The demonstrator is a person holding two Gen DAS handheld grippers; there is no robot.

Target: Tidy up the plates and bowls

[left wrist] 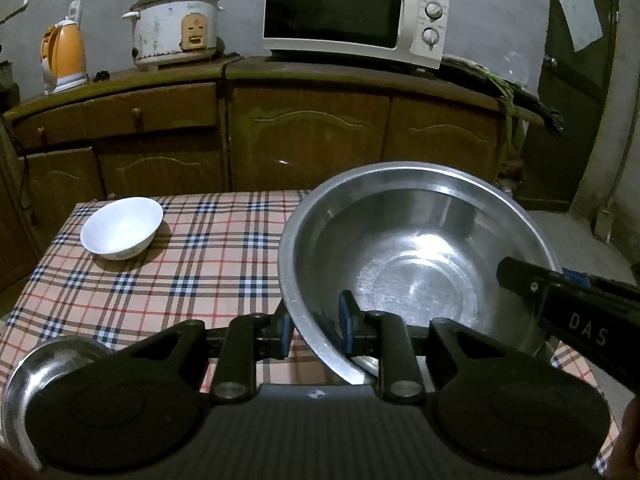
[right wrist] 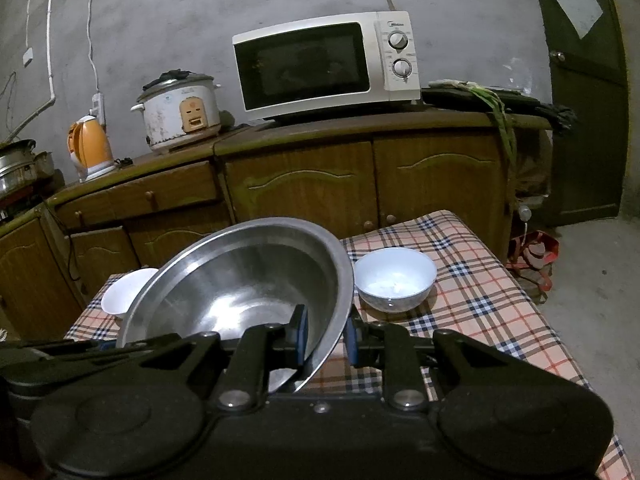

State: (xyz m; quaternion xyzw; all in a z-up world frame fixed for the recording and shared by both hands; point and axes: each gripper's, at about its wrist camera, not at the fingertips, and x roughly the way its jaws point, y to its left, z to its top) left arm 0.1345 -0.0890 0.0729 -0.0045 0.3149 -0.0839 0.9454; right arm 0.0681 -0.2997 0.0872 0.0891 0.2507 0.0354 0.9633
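A large steel bowl is tilted above the plaid-clothed table. My left gripper is shut on its near-left rim, one blue pad inside the wall and one outside. My right gripper is shut on the opposite rim the same way, and its black body shows at the right of the left wrist view. A white bowl sits at the table's far left corner. A second white bowl stands to the right of the steel bowl. A small steel dish lies at the near left.
Behind the table runs a brown wooden cabinet carrying a microwave, a rice cooker and an orange kettle. A dark door stands at the right, with a red bag on the floor.
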